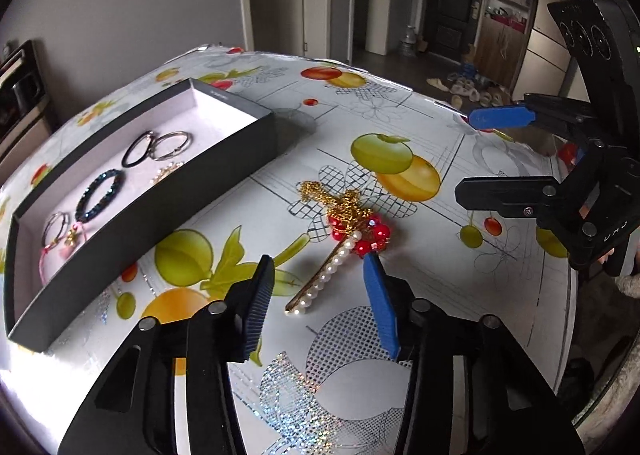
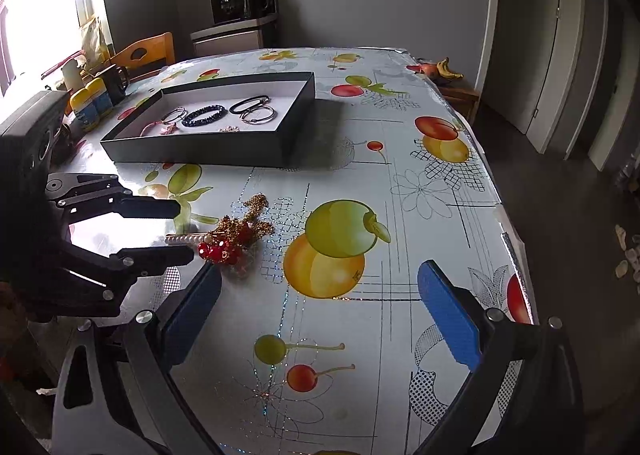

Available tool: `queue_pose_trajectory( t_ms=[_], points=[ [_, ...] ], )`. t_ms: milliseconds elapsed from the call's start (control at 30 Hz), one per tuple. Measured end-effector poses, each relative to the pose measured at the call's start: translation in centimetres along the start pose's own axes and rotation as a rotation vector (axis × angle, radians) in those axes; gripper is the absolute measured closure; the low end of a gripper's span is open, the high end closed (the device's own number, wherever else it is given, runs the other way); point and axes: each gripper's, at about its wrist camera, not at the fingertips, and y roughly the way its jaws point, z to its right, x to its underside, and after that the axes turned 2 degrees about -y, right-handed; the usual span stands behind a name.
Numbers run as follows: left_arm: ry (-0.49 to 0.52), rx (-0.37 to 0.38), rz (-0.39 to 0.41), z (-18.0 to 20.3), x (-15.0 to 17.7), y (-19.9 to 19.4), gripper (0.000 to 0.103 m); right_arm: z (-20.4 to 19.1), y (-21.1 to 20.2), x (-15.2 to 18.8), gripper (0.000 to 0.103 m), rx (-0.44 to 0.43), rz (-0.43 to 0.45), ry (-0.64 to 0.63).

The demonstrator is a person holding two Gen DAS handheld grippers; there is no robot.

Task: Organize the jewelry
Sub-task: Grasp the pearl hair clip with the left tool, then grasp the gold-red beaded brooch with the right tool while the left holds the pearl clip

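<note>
A pearl hair clip [image 1: 320, 281] lies on the table, its far end among a red bead bracelet [image 1: 366, 235] and a gold chain [image 1: 334, 197]. My left gripper [image 1: 318, 263] is open and hovers just above the near end of the clip, jaws on either side. The same pile shows in the right wrist view [image 2: 236, 237], with the left gripper [image 2: 180, 231] at its left. My right gripper [image 2: 320, 275] is open and empty, to the right of the pile; it also shows in the left wrist view [image 1: 476, 155]. A black box [image 1: 160, 191] holds several bracelets and rings [image 2: 208, 115].
The table carries a fruit-print cloth [image 2: 420, 183]. Bottles and a mug [image 2: 96, 99] stand at its far left edge by a wooden chair [image 2: 148, 51]. Bananas [image 2: 444, 69] lie beyond the far right corner. The table's right edge [image 2: 516, 247] drops to the floor.
</note>
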Motion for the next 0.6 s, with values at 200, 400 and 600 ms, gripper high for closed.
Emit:
queue_pose_trajectory(
  t_ms=[200, 400, 600],
  points=[
    [0.037, 0.022, -0.034, 0.4, 0.2, -0.1, 0.095, 0.1, -0.2, 0.0, 0.006, -0.020, 0.004, 0.007],
    [0.035, 0.029, -0.041, 0.5, 1.1, -1.9, 0.095, -0.9, 0.2, -0.3, 0.006, -0.057, 0.001, -0.005],
    [0.015, 0.023, -0.081, -0.1, 2.4, -2.7, 0.095, -2.3, 1.3, -0.5, 0.007, -0.078, -0.017, -0.034]
  ],
)
